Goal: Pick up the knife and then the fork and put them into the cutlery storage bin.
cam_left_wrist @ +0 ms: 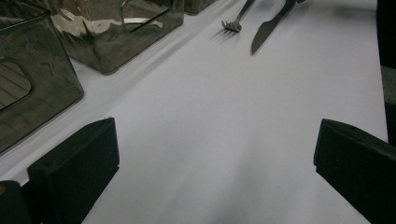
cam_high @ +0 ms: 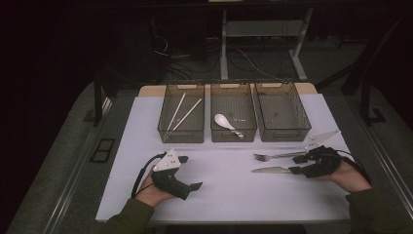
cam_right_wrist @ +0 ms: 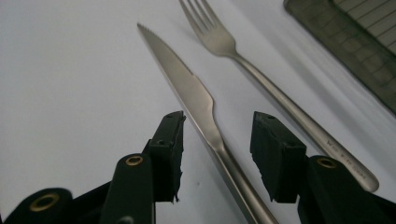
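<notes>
A steel knife [cam_high: 270, 169] and a fork [cam_high: 272, 156] lie side by side on the white table [cam_high: 229, 200] at the right, tips pointing left. My right gripper [cam_high: 297, 164] is at their handle ends. In the right gripper view the knife [cam_right_wrist: 187, 88] runs between the jaws of the right gripper [cam_right_wrist: 217, 154], with a gap on each side, so it is open. The fork [cam_right_wrist: 261, 74] lies just outside the right-hand jaw. My left gripper [cam_high: 191, 172] rests low at the front left, open wide with nothing between its jaws [cam_left_wrist: 215, 172].
Three clear bins stand in a row at the back. The left bin [cam_high: 182, 137] holds chopsticks [cam_high: 181, 113], the middle bin [cam_high: 234, 138] holds a white spoon [cam_high: 223, 120], and the right bin [cam_high: 285, 137] looks bare. From the left gripper, the knife [cam_left_wrist: 268, 28] and fork [cam_left_wrist: 233, 23] are far off.
</notes>
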A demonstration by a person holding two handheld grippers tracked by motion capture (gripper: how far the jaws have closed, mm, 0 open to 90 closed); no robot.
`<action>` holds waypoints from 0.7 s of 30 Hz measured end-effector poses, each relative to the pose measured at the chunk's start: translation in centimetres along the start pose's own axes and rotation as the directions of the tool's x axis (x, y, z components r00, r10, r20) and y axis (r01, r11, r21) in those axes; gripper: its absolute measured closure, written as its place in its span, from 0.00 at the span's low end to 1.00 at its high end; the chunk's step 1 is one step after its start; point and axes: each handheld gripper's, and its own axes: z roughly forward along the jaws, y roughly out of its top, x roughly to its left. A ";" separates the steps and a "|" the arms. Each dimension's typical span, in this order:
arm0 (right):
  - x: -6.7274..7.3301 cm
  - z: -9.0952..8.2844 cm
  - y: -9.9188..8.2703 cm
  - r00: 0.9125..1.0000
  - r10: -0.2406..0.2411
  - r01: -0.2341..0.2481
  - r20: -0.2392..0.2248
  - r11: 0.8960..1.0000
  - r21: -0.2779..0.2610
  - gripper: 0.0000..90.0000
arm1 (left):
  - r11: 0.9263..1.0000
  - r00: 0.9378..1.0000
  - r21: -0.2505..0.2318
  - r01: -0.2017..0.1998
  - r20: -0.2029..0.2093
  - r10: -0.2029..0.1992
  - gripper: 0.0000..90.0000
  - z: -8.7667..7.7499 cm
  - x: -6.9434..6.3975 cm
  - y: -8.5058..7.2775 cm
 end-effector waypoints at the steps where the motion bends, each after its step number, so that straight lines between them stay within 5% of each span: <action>1: -0.1 0.0 0.0 1.000 -0.001 0.001 -0.004 1.000 0.020 0.60 | 1.000 1.000 0.003 0.000 0.000 0.000 0.00 0.0 0.0 0.0; 7: -0.3 0.3 0.5 0.997 -0.079 0.079 -0.005 0.987 0.140 0.62 | 1.000 1.000 0.003 -0.001 0.001 0.001 0.00 0.0 0.0 0.0; 21: -0.8 2.3 1.8 0.980 -0.197 0.199 -0.040 0.922 0.332 0.75 | 1.000 1.000 0.003 0.000 0.002 0.000 0.00 0.0 0.0 0.0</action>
